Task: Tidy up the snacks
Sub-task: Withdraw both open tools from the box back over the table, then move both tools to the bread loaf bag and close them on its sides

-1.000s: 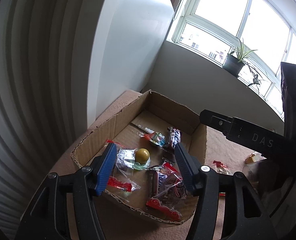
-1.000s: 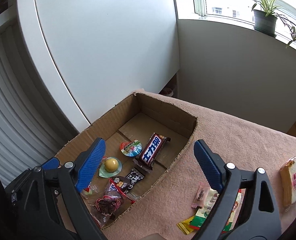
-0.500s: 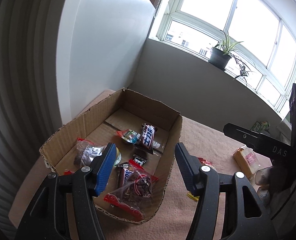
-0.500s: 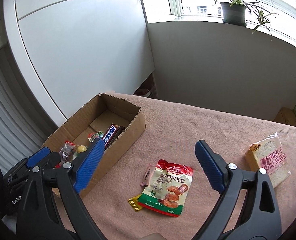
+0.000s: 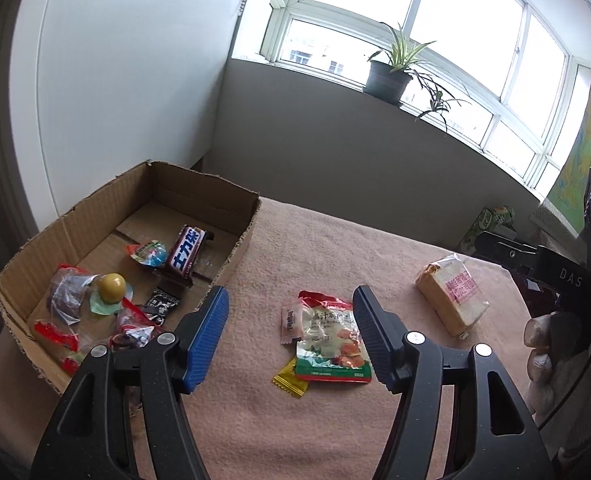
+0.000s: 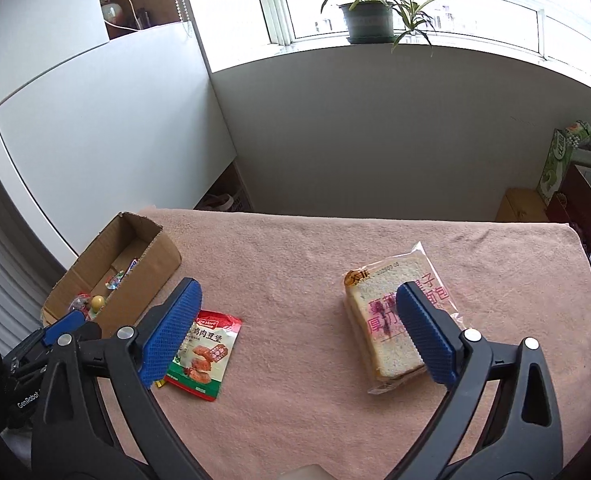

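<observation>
Both grippers have just been opening with nothing between their jaws: the left gripper (image 5: pixel 287 336) hangs above the green-and-red snack pouch (image 5: pixel 331 340), the right gripper (image 6: pixel 299 334) near the bagged bread (image 6: pixel 391 320); farther left, the cardboard box (image 5: pixel 211 196) holds snacks

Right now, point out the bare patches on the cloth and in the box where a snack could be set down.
Cloth: bare between the red-green pouch and the bread pack, and along the far edge toward the wall. Box: only its far end, behind the chocolate bar, is clear. The box's near end is crowded with wrapped sweets; small sachets hug the pouch.
</observation>
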Tool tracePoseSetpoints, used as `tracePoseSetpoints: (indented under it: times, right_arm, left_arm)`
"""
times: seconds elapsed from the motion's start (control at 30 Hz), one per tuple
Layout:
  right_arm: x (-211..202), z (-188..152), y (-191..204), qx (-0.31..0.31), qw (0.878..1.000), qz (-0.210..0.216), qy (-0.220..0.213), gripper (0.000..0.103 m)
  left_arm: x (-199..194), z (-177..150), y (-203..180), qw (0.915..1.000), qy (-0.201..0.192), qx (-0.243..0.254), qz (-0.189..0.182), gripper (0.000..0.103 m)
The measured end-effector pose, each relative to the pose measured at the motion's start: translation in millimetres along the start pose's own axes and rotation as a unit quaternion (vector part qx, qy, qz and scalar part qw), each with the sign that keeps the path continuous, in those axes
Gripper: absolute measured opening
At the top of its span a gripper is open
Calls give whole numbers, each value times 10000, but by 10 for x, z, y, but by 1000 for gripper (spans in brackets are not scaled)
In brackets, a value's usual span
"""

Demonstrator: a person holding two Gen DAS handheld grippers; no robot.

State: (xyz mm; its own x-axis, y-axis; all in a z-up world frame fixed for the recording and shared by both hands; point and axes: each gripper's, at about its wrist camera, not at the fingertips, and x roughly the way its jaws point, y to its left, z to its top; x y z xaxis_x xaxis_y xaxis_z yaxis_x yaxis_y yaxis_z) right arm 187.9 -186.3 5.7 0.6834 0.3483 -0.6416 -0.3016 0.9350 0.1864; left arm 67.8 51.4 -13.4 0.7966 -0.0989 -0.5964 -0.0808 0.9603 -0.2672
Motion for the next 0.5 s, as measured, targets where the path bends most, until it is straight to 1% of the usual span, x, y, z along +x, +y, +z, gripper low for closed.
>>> tracePoseSetpoints:
  times: [0.07, 0.2, 0.33, 0.43, 0.5]
  right_arm:
    - [-2, 6, -162, 32, 10000, -54, 25, 100]
    - [44, 26, -508, 69, 9996, -240, 102, 100]
    - [186, 57, -843, 224, 9989, -339, 243, 100]
    - [362, 60, -1058, 431, 9978, -233, 452, 100]
    - [487, 47, -1165, 564, 9964, -67, 624, 100]
  left_arm:
    - [85, -42, -149, 9998, 122, 122, -73, 64]
    - [257, -117, -393, 9986, 402, 197, -295, 64]
    - [363, -163, -612, 9975, 521, 333, -332, 64]
    - [422, -195, -742, 9964, 608, 420, -409, 64]
    - [462, -215, -813, 9957, 665, 471, -434, 64]
